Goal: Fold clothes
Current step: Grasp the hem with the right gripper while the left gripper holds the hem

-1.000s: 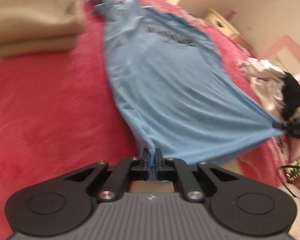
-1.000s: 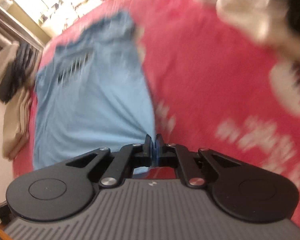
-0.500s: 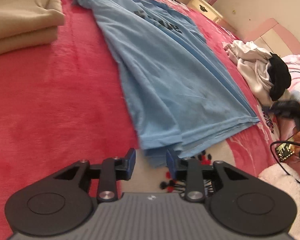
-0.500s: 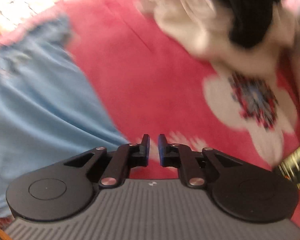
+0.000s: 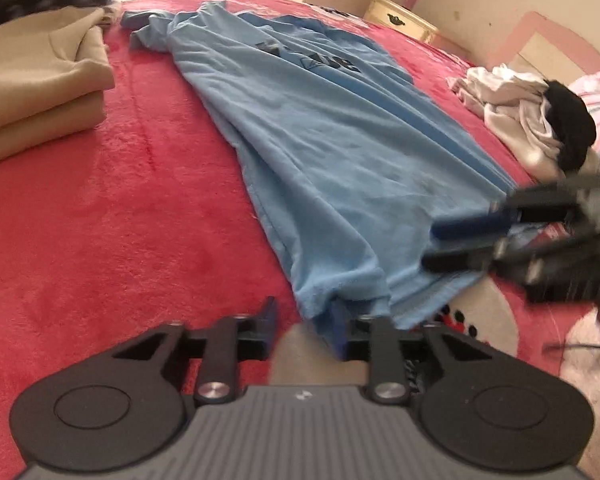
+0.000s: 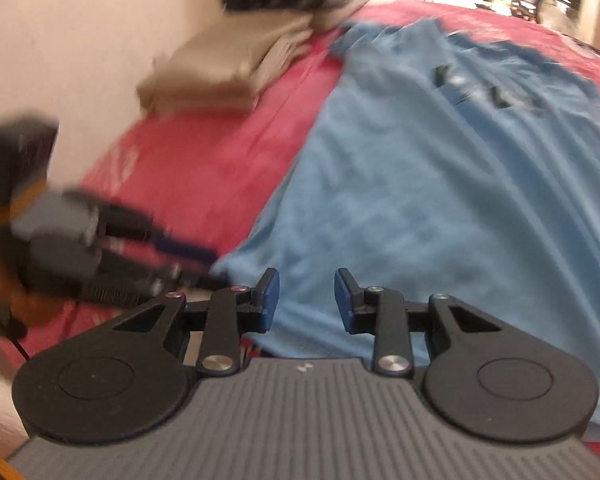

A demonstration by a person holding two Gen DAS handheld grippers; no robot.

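Note:
A light blue T-shirt (image 5: 340, 152) with a dark chest print lies lengthwise on the red blanket (image 5: 120, 220), one side folded over. My left gripper (image 5: 304, 320) sits at the near hem corner. Its jaws are closing but still apart, and the corner drapes over the right finger without being pinched. In the same view my right gripper (image 5: 448, 242) is a blur at the right, its fingers over the hem. From the right wrist view, the right gripper (image 6: 306, 292) hovers above the shirt (image 6: 440, 200), jaws opening with only cloth beneath them. The left gripper (image 6: 204, 268) is blurred at the left.
A stack of folded beige garments (image 5: 40, 92) rests at the far left of the bed, also blurred (image 6: 228, 68) near the wall. A loose pile of white and black clothes (image 5: 532, 120) lies at the right. A cream nightstand (image 5: 404, 20) stands behind the bed.
Both grippers were shut on the shirt's hem corners and have let go; the shirt now lies flat. The right gripper has rolled and swung back over the hem, near the left one.

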